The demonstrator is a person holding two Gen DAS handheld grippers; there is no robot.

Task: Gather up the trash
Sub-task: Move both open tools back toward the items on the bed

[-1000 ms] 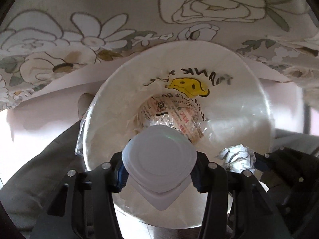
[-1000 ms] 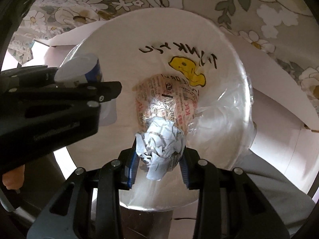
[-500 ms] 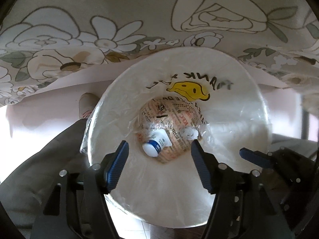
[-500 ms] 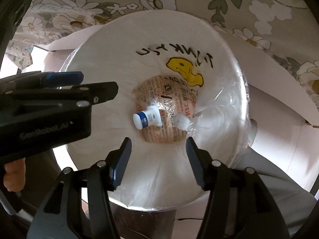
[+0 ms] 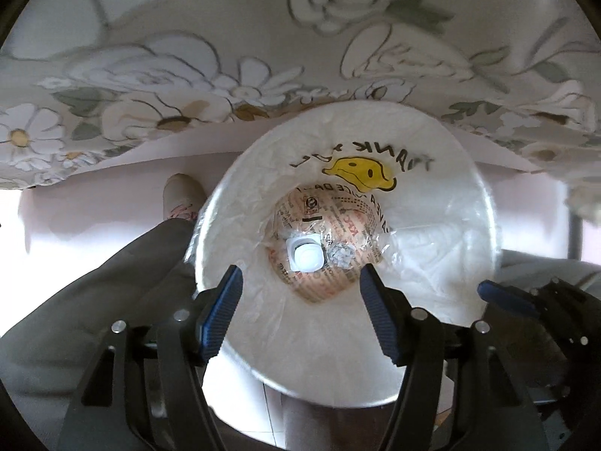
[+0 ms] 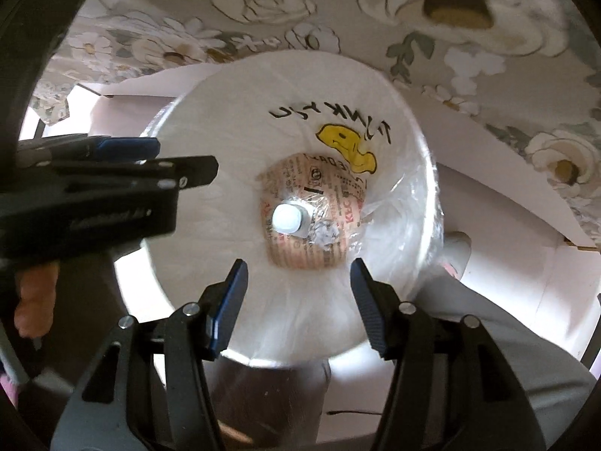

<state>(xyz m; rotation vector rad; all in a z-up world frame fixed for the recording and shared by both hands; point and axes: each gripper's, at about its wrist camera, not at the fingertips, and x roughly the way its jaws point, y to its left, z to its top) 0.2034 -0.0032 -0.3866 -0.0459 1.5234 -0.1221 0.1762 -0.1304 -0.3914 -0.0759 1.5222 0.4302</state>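
A white bin lined with a plastic bag point(image 5: 432, 233) point(image 6: 233, 143) sits below both grippers, a yellow smiley and black lettering on its inner wall. At its bottom lie a small white bottle point(image 5: 305, 255) point(image 6: 288, 218) and a crumpled paper ball point(image 5: 341, 255) point(image 6: 326, 233) on printed paper. My left gripper point(image 5: 300, 312) is open and empty over the bin's near rim; it also shows at the left of the right wrist view point(image 6: 124, 158). My right gripper point(image 6: 298, 308) is open and empty over the near rim.
A floral cloth point(image 5: 188, 75) point(image 6: 488, 56) hangs over a table edge just beyond the bin. The person's grey trouser leg point(image 5: 94, 282) and a shoe point(image 5: 182, 195) stand left of the bin. The right gripper's fingertip point(image 5: 503, 297) shows at the right of the left wrist view.
Both grippers opened: the bottle dropped from the left, the paper ball from the right. Both now lie at the bin's bottom, and the bottle has turned end-on. The grippers have risen slightly.
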